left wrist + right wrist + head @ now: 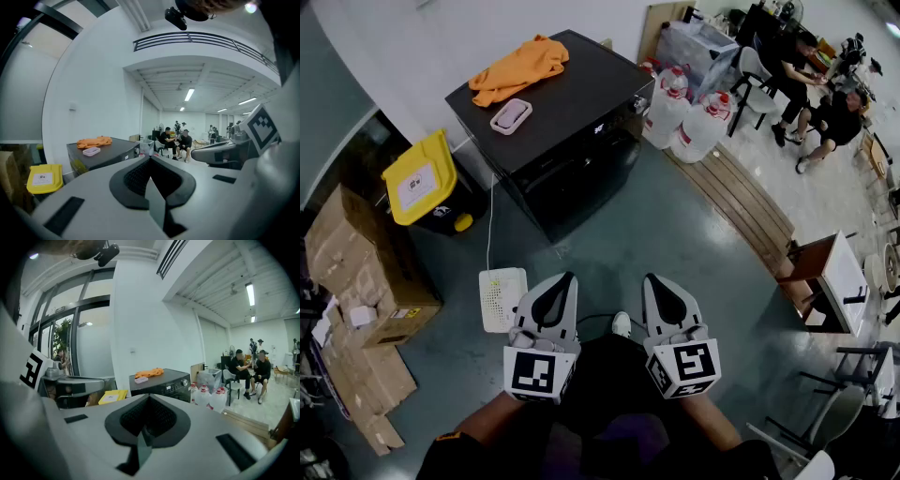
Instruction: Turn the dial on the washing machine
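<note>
Jaws pressed together and empty on both the left gripper [566, 278] and the right gripper [650, 279], low at mid-frame, well apart from the washing machine [581, 94] at upper centre, so its dial [185, 382] looks untouched and the whole turn not yet begun.

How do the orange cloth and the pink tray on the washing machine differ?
The orange cloth is large and crumpled; the pink tray is small, flat and rectangular. The orange cloth lies along the back edge, the pink tray further forward. Both rest on top of the washing machine.
</note>
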The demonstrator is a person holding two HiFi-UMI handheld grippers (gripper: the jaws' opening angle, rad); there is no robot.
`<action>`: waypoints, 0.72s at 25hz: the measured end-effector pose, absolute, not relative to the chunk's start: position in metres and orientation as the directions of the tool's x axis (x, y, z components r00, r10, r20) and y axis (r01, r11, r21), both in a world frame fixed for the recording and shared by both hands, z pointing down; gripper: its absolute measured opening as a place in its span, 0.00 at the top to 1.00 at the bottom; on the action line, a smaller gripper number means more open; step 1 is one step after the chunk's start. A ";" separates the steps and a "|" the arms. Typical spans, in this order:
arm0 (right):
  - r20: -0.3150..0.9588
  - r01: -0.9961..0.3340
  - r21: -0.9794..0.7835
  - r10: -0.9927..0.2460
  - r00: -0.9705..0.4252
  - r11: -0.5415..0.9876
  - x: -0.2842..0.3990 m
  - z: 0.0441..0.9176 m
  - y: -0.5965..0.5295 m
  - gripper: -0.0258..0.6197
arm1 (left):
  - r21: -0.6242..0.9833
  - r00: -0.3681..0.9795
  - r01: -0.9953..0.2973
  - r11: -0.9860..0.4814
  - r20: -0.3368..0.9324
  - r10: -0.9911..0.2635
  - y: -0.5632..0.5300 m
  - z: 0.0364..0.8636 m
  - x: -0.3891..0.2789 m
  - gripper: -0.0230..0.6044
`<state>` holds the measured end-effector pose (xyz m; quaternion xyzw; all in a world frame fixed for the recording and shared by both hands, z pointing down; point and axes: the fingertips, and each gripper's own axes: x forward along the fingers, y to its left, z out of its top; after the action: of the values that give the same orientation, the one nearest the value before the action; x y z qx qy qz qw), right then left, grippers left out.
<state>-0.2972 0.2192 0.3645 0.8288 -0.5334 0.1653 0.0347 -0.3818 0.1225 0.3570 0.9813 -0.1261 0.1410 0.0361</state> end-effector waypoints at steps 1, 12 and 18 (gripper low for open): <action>0.311 -0.896 -0.118 -0.873 0.376 -0.428 -0.297 0.365 0.219 0.94 | 0.035 0.929 -0.257 -0.966 0.285 -0.237 0.122 0.357 -0.382 0.95; 0.314 -0.899 -0.130 -0.877 0.363 -0.419 -0.289 0.367 0.220 0.94 | 0.034 0.933 -0.254 -0.967 0.270 -0.236 0.124 0.359 -0.369 0.95; 0.281 -0.899 -0.155 -0.890 0.358 -0.410 -0.279 0.360 0.224 0.94 | 0.030 0.935 -0.264 -0.964 0.253 -0.248 0.127 0.356 -0.359 0.95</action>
<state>-0.2789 0.2237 0.3602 0.8239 -0.5429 0.1624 0.0127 -0.3585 0.1274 0.3561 0.9831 -0.1300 0.1246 0.0316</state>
